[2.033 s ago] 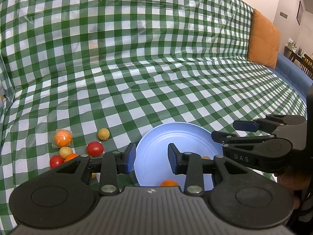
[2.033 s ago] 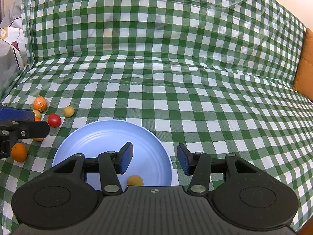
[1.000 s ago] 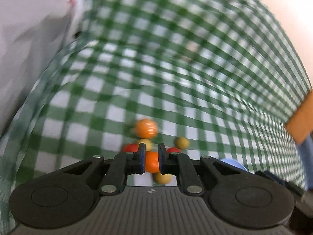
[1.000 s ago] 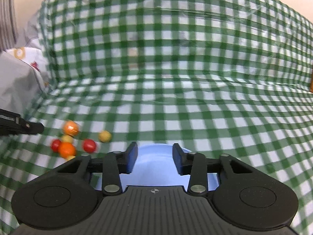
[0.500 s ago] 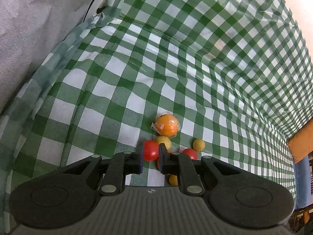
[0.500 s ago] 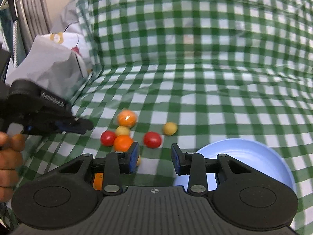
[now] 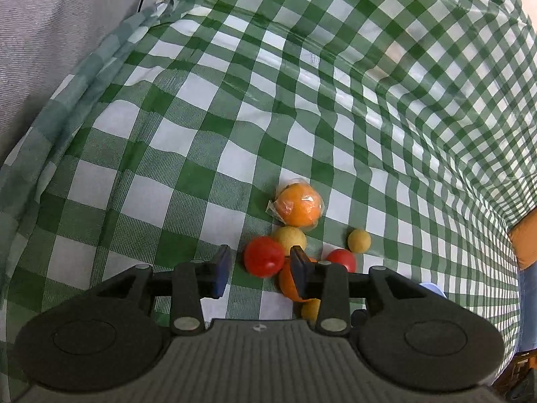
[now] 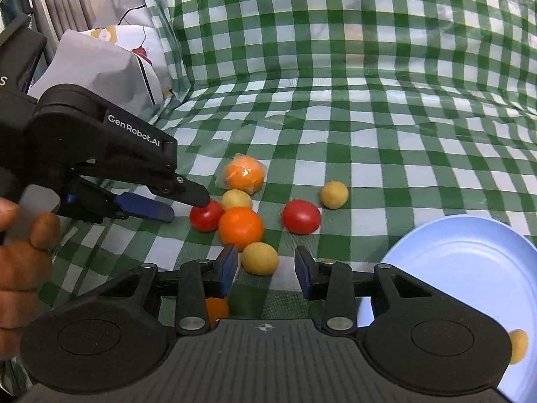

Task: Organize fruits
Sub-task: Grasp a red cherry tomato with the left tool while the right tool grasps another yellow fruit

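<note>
Loose fruits lie clustered on the green checked cloth [image 7: 188, 141]. In the left wrist view my left gripper [image 7: 260, 270] hangs low over them, jaws opening, with a red fruit [image 7: 263, 257] between the pads but not pressed. An orange [image 7: 287, 283] sits behind its right finger, and a wrapped orange [image 7: 298, 208] lies further back. In the right wrist view my right gripper [image 8: 266, 270] is also opening, with a yellow fruit [image 8: 260, 258] just ahead between its tips, untouched. The blue plate [image 8: 470, 268] at the right holds one yellow fruit [image 8: 518, 346]. My left gripper [image 8: 184, 206] reaches the red fruit [image 8: 205, 215] from the left.
A second red fruit [image 8: 301, 216] and two more yellow fruits [image 8: 334, 194] lie in the cluster. Grey bedding [image 8: 97, 63] is piled at the left edge. An orange cushion [image 7: 523, 245] shows at the far right. A person's hand [image 8: 20, 252] holds the left gripper.
My left gripper has gone from shut to open and sunk toward the red fruit. My right gripper swung left from over the plate to the fruit cluster and widened slightly.
</note>
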`<state>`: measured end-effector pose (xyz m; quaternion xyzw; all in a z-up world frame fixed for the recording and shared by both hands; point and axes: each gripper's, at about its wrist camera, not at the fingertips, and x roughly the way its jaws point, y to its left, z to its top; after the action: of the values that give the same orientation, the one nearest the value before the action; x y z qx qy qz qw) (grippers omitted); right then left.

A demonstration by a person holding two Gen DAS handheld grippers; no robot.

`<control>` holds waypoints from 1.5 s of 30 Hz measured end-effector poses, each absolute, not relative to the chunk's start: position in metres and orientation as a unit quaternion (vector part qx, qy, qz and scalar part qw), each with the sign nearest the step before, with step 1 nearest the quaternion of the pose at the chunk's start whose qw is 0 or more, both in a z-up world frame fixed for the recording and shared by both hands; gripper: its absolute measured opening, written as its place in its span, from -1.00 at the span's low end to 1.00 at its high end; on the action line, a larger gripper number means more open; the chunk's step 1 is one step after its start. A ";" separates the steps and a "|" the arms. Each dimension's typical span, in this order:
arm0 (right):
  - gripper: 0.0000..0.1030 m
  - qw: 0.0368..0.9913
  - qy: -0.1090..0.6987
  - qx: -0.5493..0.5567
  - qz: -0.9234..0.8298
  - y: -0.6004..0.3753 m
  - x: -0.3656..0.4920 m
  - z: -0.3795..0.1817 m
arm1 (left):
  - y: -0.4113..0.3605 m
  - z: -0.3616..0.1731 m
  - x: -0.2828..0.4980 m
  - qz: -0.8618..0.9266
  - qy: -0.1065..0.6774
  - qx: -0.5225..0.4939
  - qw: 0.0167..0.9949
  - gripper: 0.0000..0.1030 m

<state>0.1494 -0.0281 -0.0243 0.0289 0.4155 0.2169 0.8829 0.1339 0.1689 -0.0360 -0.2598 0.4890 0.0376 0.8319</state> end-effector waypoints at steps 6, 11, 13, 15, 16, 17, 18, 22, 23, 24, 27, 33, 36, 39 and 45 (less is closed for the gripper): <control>-0.17 0.877 0.430 0.020 0.212 -0.018 0.161 -0.037 | 0.162 -0.041 0.142 0.041 0.496 -0.256 0.829 -0.17; -0.22 0.874 0.439 0.012 0.209 -0.013 0.164 -0.044 | 0.155 -0.046 0.147 0.042 0.502 -0.245 0.828 -0.17; -0.37 0.873 0.439 0.011 0.213 -0.012 0.164 -0.045 | 0.154 -0.046 0.149 0.041 0.501 -0.244 0.829 -0.18; -0.42 0.873 0.438 0.008 0.215 -0.010 0.163 -0.045 | 0.152 -0.047 0.150 0.041 0.502 -0.239 0.830 -0.27; -0.42 0.875 0.435 0.004 0.213 -0.010 0.162 -0.044 | 0.151 -0.046 0.150 0.041 0.502 -0.235 0.831 -0.38; -0.42 0.877 0.433 0.002 0.211 -0.010 0.161 -0.044 | 0.150 -0.045 0.150 0.042 0.502 -0.228 0.833 -0.38; -0.42 0.877 0.431 0.004 0.210 -0.011 0.161 -0.043 | 0.150 -0.045 0.149 0.044 0.503 -0.222 0.834 -0.38; -0.42 0.884 0.421 0.014 0.200 -0.016 0.160 -0.038 | 0.153 -0.037 0.146 0.057 0.495 -0.208 0.841 -0.39; -0.42 0.887 0.418 0.015 0.197 -0.018 0.159 -0.036 | 0.153 -0.034 0.144 0.061 0.491 -0.199 0.846 -0.39; -0.42 0.889 0.415 0.015 0.194 -0.019 0.159 -0.035 | 0.153 -0.032 0.143 0.063 0.488 -0.191 0.849 -0.39; -0.42 0.888 0.422 -0.012 0.184 -0.018 0.157 -0.035 | 0.151 -0.037 0.144 0.069 0.507 -0.165 0.843 -0.38; -0.43 0.878 0.443 -0.043 0.175 -0.012 0.157 -0.046 | 0.145 -0.045 0.145 0.065 0.519 -0.151 0.839 -0.37; -0.43 0.879 0.443 -0.038 0.175 -0.014 0.157 -0.046 | 0.144 -0.047 0.145 0.065 0.523 -0.143 0.838 -0.37; -0.43 0.879 0.442 -0.033 0.175 -0.015 0.157 -0.046 | 0.142 -0.045 0.145 0.067 0.523 -0.137 0.838 -0.38; -0.43 0.889 0.422 -0.018 0.176 -0.017 0.151 -0.031 | 0.134 -0.027 0.144 0.061 0.506 -0.122 0.852 -0.38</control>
<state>0.1512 -0.0171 -0.0310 -0.0184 0.4224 0.1756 0.8891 0.1444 0.1338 -0.0270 -0.1217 0.5058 0.0607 0.8519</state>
